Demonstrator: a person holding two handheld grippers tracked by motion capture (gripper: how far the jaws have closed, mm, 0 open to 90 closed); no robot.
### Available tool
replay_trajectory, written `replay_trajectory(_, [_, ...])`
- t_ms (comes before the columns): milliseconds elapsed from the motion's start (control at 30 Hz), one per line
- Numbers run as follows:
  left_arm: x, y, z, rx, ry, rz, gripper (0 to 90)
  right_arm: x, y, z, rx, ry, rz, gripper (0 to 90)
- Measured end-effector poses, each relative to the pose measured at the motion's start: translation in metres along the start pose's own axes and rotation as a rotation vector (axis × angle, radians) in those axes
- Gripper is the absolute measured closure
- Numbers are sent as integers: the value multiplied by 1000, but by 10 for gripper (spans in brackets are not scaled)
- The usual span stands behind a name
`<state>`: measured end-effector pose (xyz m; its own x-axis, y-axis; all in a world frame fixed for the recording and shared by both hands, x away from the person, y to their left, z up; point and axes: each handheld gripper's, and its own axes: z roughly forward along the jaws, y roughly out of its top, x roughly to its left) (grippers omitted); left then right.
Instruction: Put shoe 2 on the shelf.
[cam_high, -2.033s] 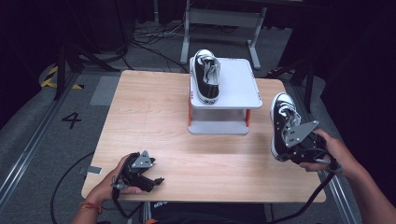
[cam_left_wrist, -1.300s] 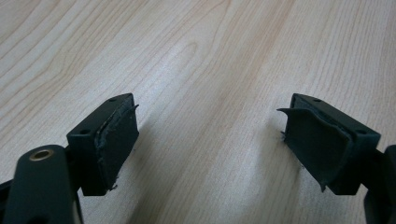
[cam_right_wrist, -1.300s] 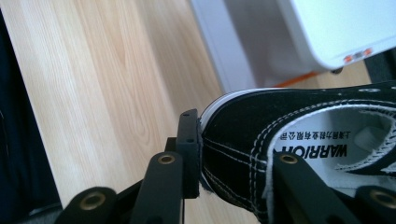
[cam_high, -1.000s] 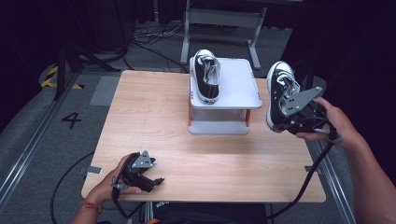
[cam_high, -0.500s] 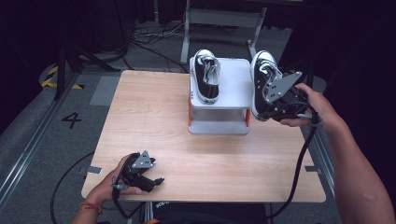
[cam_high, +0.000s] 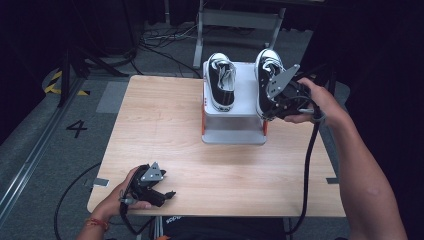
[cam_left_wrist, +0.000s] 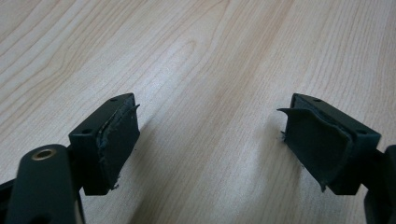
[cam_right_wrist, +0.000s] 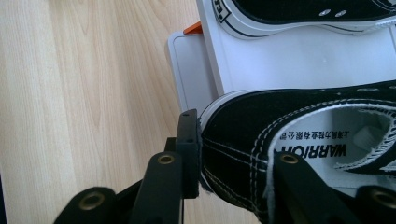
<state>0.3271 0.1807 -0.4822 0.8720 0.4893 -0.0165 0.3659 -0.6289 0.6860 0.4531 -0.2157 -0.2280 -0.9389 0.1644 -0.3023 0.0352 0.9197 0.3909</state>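
Now your right gripper (cam_high: 272, 102) is clamping the black canvas sneaker (cam_high: 265, 75) over the white rack (cam_high: 240, 125); left gripper (cam_high: 167, 194) is resting w/ jaws apart.

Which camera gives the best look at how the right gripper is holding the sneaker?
The right gripper view: the right gripper clamps the held sneaker at its heel, one jaw outside, one inside the collar. The high view shows that sneaker over the white stand, the grip itself hidden.

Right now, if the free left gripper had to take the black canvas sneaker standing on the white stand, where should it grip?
Probably the heel collar of the black canvas sneaker, from the near side above: the opening faces up, heel toward the person, so one finger fits inside. The left gripper is open.
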Motion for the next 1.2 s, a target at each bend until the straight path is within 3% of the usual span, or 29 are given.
replay_trajectory(500, [-1,0,0,0,3,-3,180,-26,25,28,12,25,-14,736])
replay_trajectory(1000, [-2,-1,-1,-1,2,-3,180,-33,37,52,36,56,-22,720])
replay_trajectory(1200, [-2,-1,-1,0,-1,0,180,-35,40,53,49,58,-32,692])
